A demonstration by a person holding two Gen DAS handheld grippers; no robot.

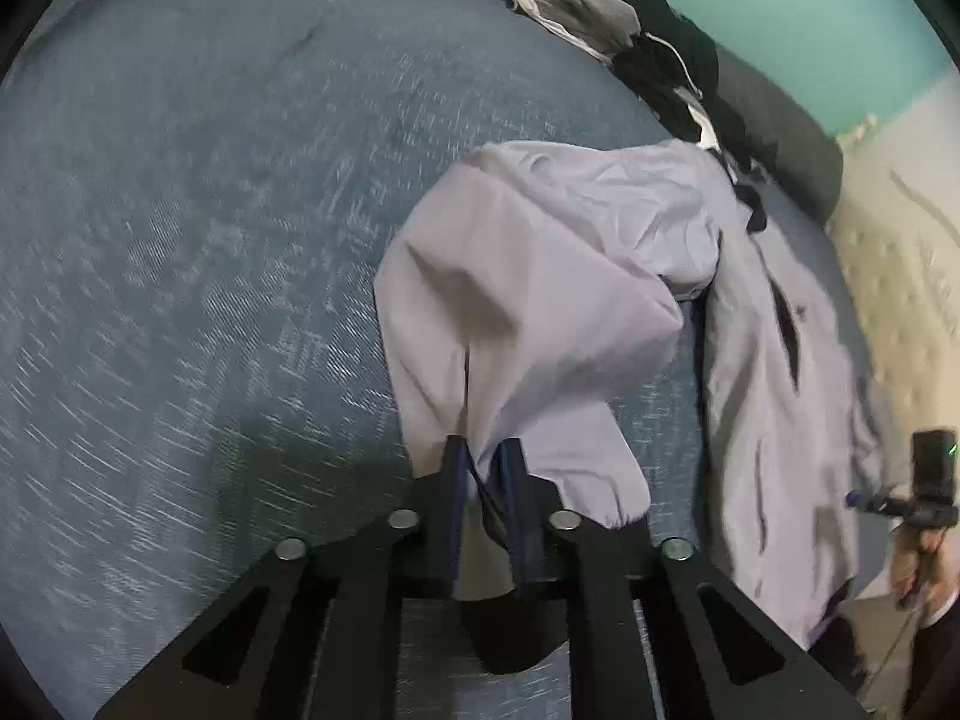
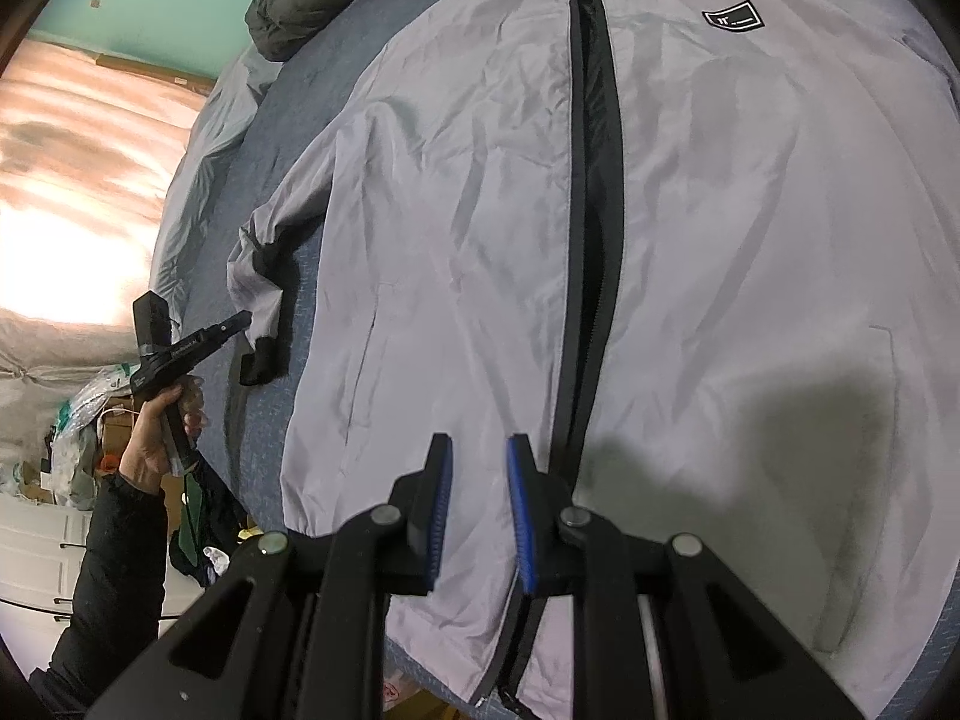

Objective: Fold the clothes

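A light lavender-grey zip jacket (image 2: 690, 210) with black collar, zip band and cuffs lies front up on a blue bed (image 2: 318, 90). In the left wrist view my left gripper (image 1: 483, 450) is shut on the jacket's sleeve (image 1: 528, 300) near its cuff and holds it lifted above the bed, with the jacket body (image 1: 780, 396) to the right. My right gripper (image 2: 478, 450) is open and empty, hovering over the jacket's lower front, just left of the zip. The left gripper also shows in the right wrist view (image 2: 234, 321), beside the sleeve cuff (image 2: 258, 363).
A pile of dark and grey clothes (image 1: 624, 30) lies at the head of the bed, by a dark pillow (image 2: 300, 12). Blue bedspread (image 1: 210, 240) stretches left of the sleeve. The bed edge runs left of the jacket, with floor clutter (image 2: 78, 420) beyond.
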